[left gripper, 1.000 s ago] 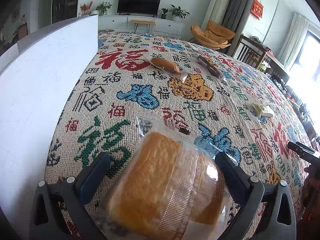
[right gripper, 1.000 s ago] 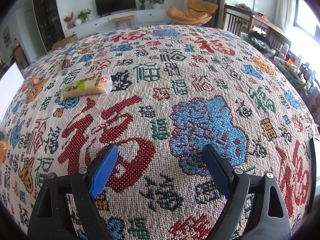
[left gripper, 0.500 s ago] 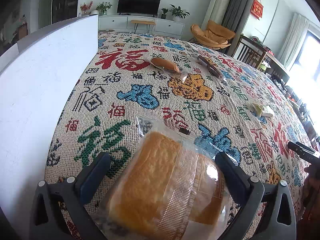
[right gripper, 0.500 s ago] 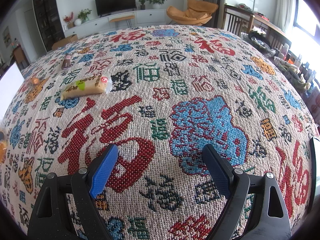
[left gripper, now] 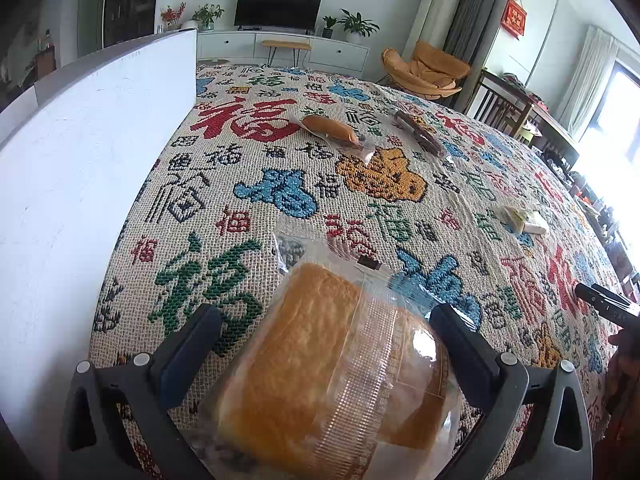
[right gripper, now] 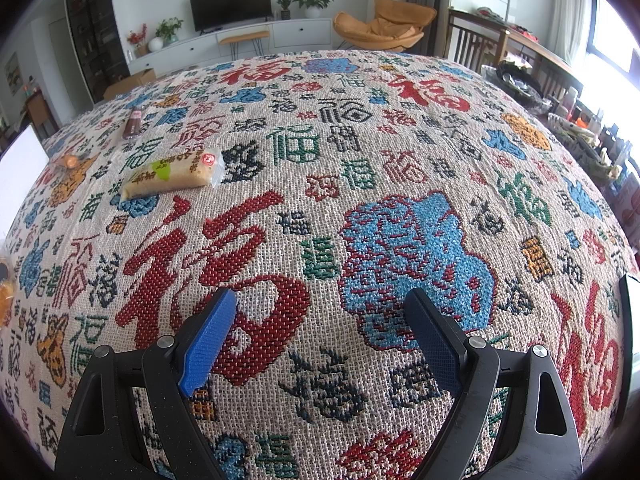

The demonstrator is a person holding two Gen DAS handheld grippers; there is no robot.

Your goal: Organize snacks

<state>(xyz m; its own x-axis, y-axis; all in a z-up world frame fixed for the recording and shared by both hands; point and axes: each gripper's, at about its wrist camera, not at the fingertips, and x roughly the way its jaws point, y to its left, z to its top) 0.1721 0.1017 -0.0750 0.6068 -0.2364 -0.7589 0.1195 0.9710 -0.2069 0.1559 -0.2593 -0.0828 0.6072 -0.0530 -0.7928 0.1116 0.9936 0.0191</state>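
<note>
You have four wrapped snacks on the tablecloth (left gripper: 280,200). Your left gripper (left gripper: 326,336), level and low, straddles the bread pack (left gripper: 320,368) near the white box (left gripper: 80,200), fingers spread. Your right gripper (right gripper: 320,320) hovers wide apart, holding nothing.

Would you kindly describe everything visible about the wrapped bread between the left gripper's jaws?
The wrapped bread is a golden-brown, soft-looking loaf piece sealed in clear, crinkly plastic with a ribbed seam band across it and a loose flap at its far end. It lies on the patterned tablecloth, beside the white box. The left gripper straddles it with jaws open; whether either jaw touches the wrapper is unclear.
</note>
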